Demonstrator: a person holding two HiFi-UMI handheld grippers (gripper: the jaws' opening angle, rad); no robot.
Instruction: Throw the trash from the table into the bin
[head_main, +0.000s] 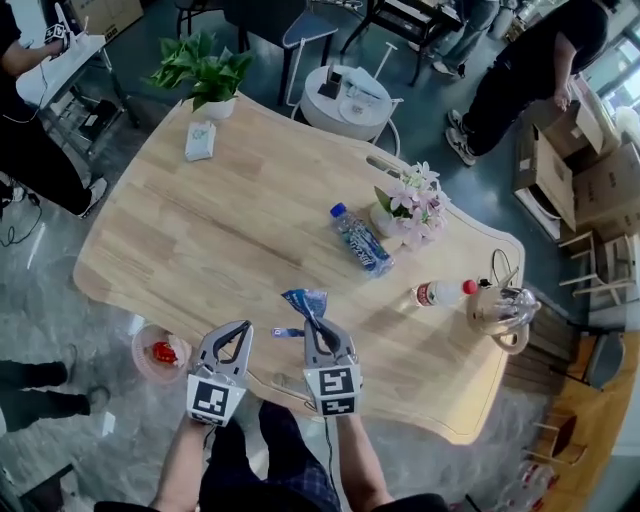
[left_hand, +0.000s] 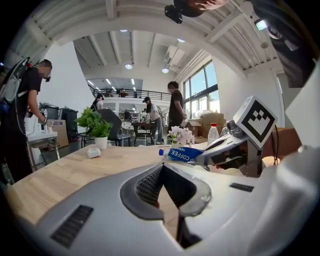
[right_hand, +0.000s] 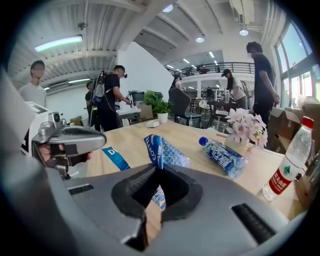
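Wood with a wavy edge makes up the big surface (head_main: 220, 230) in a busy room. Closest of all, the left gripper (head_main: 242, 328) has its fingers (left_hand: 145, 187) shut tight with nothing between them. Just beside it, the right gripper (head_main: 313, 326) has its fingers (right_hand: 135, 192) closed on a blue coffee wrapper (head_main: 305, 300), which sticks up above the near edge of the wood. A small blue strip (head_main: 287, 332) shows between the two grippers. Down on the floor, left of the left gripper, sits a round pink bin (head_main: 140, 362) with something red (head_main: 164, 352) inside. Farther along the wood, a bottle with a red cap (head_main: 440, 293) lies on its side near a glass jug (head_main: 500, 310); what is in the jug I cannot tell. A clear bottle with a blue label (head_main: 362, 240) lies beside a white vase (head_main: 382, 222) full of pink flowers (head_main: 415, 205). At the far end are a small white pack (head_main: 200, 140) and a white pot (head_main: 214, 106) holding a green plant (head_main: 205, 65).
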